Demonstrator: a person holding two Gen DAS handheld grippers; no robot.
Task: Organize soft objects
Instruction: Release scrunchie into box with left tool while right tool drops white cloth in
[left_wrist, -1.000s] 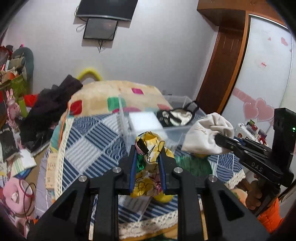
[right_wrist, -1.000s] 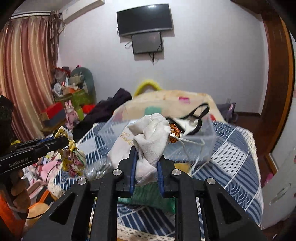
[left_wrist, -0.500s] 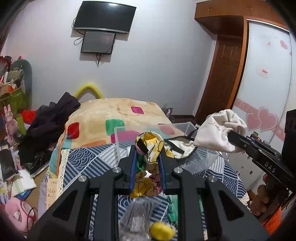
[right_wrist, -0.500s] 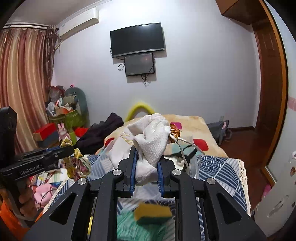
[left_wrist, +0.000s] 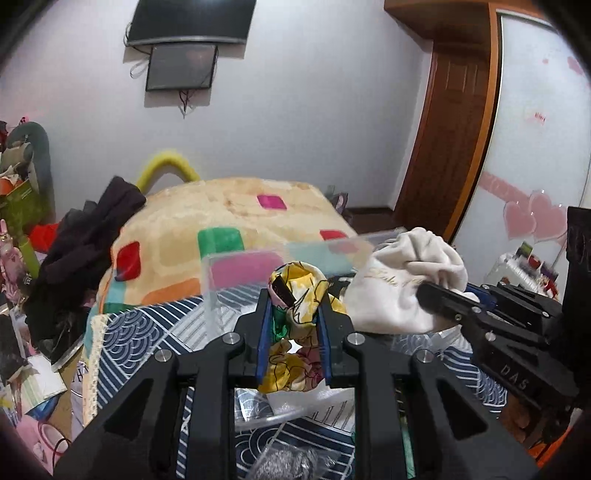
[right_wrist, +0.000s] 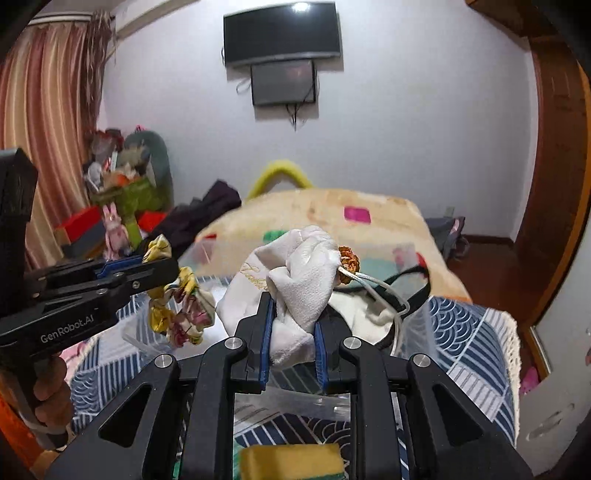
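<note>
My left gripper (left_wrist: 293, 310) is shut on a yellow floral scrunchie (left_wrist: 295, 332) and holds it in the air; the scrunchie also shows in the right wrist view (right_wrist: 177, 306). My right gripper (right_wrist: 293, 306) is shut on a white drawstring pouch (right_wrist: 299, 280) with a gold knot and cord; the pouch also shows in the left wrist view (left_wrist: 399, 288). Both are held just in front of a clear plastic box (left_wrist: 236, 280) on the blue patterned bed cover, with a black-and-white item (right_wrist: 369, 314) inside it.
A yellow-green sponge (right_wrist: 291, 461) and clear plastic bag (right_wrist: 291, 406) lie below my right gripper. A steel wool pad (left_wrist: 288, 465) lies below my left gripper. A patchwork blanket (left_wrist: 229, 221) covers the bed behind. Dark clothes (left_wrist: 85, 243) are piled at left.
Both grippers, raised half a second ago, have come back down and forward toward the clear box, still holding the scrunchie and the pouch.
</note>
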